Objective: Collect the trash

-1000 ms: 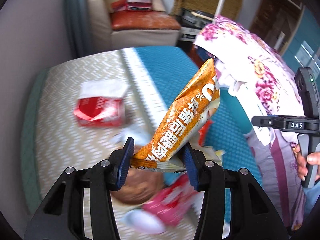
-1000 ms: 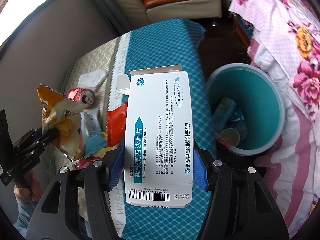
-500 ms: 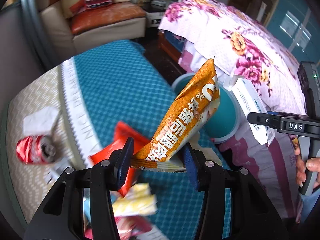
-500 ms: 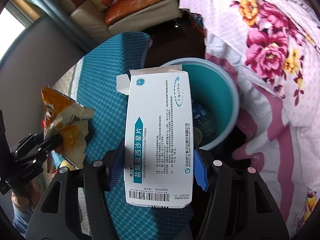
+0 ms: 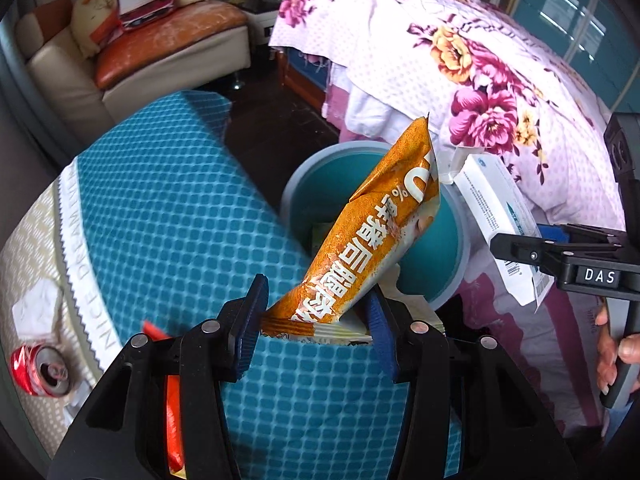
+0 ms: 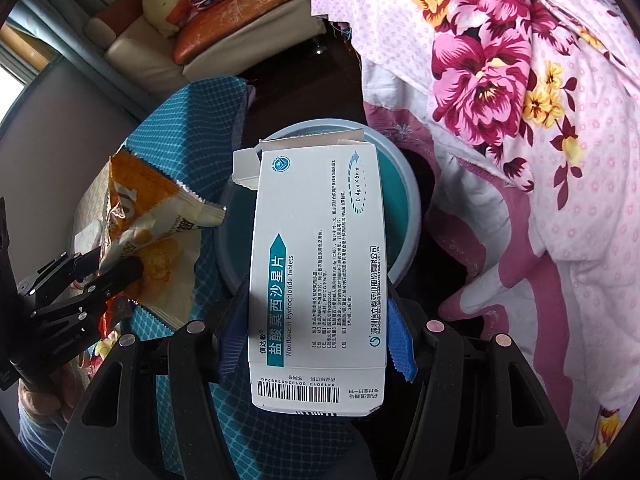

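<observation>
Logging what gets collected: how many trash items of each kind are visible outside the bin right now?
Orange foil snack bag: 1
White cardboard medicine box: 1
Crushed red drink can: 1
Red plastic wrapper: 1
Crumpled white paper: 1
Total: 5

Right gripper has its blue pads clamped on a white cardboard medicine box with teal print, top flaps open. Right behind the box sits a round teal plastic bin, mostly covered by it. Off to the left, the left gripper is pinching a crumpled orange foil snack bag over a teal checkered cloth. Pink floral bedsheet fills the right side.
</observation>
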Demonstrator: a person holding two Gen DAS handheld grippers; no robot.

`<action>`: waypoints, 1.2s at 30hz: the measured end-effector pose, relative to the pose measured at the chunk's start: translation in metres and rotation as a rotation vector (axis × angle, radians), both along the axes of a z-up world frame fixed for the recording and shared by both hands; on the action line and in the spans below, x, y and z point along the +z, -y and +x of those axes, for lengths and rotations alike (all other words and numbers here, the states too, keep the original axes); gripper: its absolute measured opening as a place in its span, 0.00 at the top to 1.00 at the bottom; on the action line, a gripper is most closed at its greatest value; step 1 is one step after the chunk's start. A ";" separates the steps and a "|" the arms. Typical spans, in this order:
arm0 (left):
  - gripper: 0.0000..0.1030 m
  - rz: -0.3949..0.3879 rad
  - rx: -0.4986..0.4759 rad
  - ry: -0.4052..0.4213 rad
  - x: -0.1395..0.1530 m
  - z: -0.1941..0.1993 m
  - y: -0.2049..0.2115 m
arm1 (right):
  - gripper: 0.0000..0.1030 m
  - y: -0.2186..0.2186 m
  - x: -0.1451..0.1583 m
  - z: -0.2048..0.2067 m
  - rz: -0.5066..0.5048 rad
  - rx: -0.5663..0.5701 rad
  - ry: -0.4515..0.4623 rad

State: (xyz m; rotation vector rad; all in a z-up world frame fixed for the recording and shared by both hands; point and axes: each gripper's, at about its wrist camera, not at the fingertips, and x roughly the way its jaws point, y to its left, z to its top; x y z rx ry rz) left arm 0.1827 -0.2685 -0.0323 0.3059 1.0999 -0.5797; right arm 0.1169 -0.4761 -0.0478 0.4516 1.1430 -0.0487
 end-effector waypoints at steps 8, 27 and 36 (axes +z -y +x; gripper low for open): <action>0.44 0.016 -0.019 -0.003 -0.013 0.002 0.016 | 0.44 0.009 -0.005 0.007 -0.006 -0.013 -0.007; 0.20 -0.050 0.053 -0.021 -0.008 0.005 -0.024 | 0.44 -0.008 -0.017 0.027 -0.005 0.016 -0.043; 0.20 -0.076 0.068 -0.014 -0.003 0.006 -0.039 | 0.40 -0.021 -0.019 0.038 -0.005 0.033 -0.057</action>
